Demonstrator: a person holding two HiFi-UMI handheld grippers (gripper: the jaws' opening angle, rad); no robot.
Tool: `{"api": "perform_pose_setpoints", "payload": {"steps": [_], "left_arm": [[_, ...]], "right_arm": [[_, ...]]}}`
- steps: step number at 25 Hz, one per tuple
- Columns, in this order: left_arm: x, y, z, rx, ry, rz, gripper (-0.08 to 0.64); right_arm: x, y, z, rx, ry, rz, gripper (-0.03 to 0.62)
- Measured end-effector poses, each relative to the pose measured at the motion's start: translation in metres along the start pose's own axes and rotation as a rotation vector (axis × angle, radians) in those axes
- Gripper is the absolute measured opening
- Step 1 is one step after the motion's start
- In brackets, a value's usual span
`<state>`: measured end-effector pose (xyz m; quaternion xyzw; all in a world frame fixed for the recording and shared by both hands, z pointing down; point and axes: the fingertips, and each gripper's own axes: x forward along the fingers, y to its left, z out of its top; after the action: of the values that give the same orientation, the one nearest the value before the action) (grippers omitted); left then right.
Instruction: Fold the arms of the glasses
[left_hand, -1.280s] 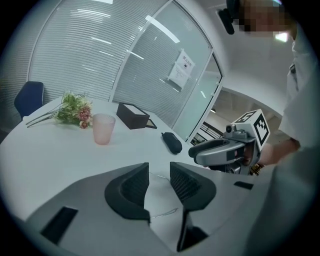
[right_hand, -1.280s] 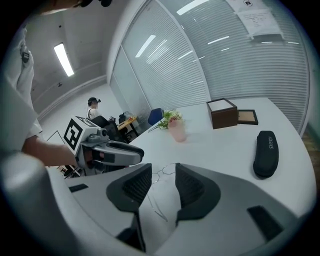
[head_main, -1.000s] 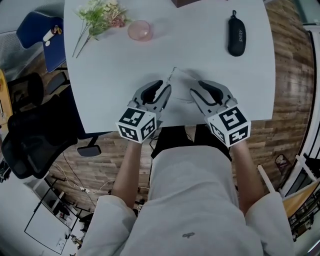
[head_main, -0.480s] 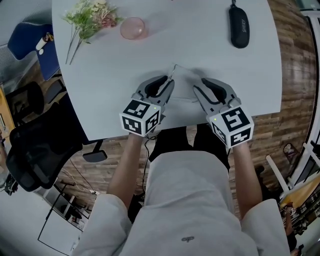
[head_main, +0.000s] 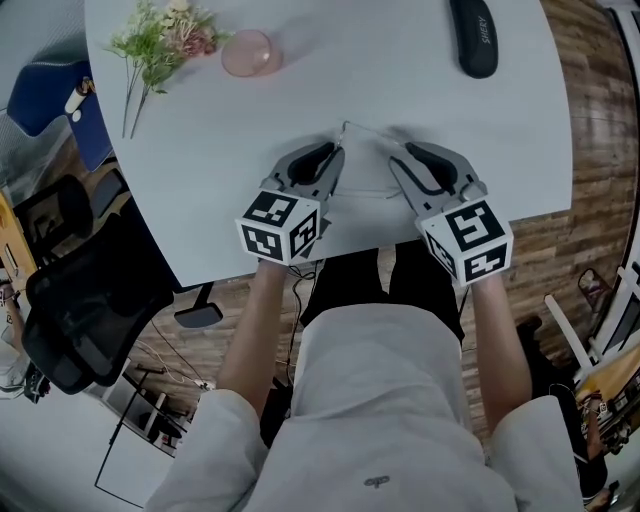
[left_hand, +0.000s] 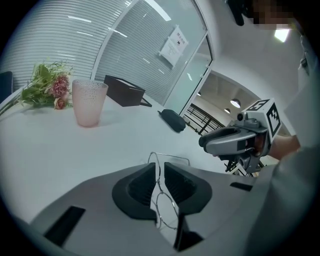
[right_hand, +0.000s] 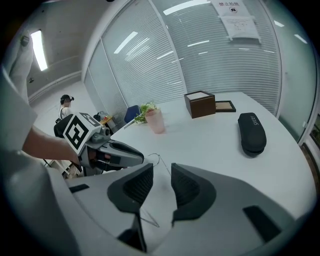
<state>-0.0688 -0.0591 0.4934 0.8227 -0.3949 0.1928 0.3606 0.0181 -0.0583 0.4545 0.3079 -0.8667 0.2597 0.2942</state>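
White tabletop fills the scene, and an office of glass walls and blinds is seen behind it. Thin wire glasses are laid near the table's front edge, directly before the person, where both grippers can be brought to them at once. A black case is set well beyond the glasses to the right. A pink cup and a flower sprig are set well beyond them to the left. None of these is in the way.

The glasses are flanked by the grippers, one at each end, both pointed down and inward. This is judged to be a set-up for folding: the frame is to be steadied at one side so that an arm can be swung in at the other. The arms appear spread out, so no fold is judged done yet.

The left gripper is lowered over the glasses' left end. Its jaws have just been closing and only a narrow slot is left between them, through which the rim wire of one lens is passed. A gap is seen beside the wire, so no pinch is judged made. The right gripper is held over the right end. Its jaws have just been closing a little too, but are set wider apart. A thin wire, taken to be an arm, is seen running between them and is touched by neither pad. Nothing is gripped by either gripper.
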Motion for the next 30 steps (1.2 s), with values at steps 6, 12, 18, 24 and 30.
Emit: {"api": "perform_pose_setpoints", "payload": {"steps": [6, 12, 18, 24, 30], "left_arm": [[0.003, -0.001, -0.001, 0.009, 0.002, -0.008, 0.049], [0.003, -0.001, -0.002, -0.012, -0.012, -0.022, 0.031], [0.005, -0.003, -0.003, -0.009, -0.009, -0.035, 0.028], [0.006, -0.005, -0.004, -0.014, -0.006, -0.046, 0.028], [0.006, -0.007, -0.003, -0.029, -0.017, -0.049, 0.028]], "right_arm": [[0.004, -0.001, 0.001, -0.002, 0.0, -0.011, 0.112], [0.01, -0.005, -0.005, -0.008, 0.025, -0.023, 0.112], [0.018, -0.013, -0.016, -0.031, 0.063, -0.044, 0.109], [0.028, -0.016, -0.028, -0.026, 0.092, -0.044, 0.094], [0.029, -0.022, -0.037, -0.092, 0.123, -0.086, 0.086]]}}
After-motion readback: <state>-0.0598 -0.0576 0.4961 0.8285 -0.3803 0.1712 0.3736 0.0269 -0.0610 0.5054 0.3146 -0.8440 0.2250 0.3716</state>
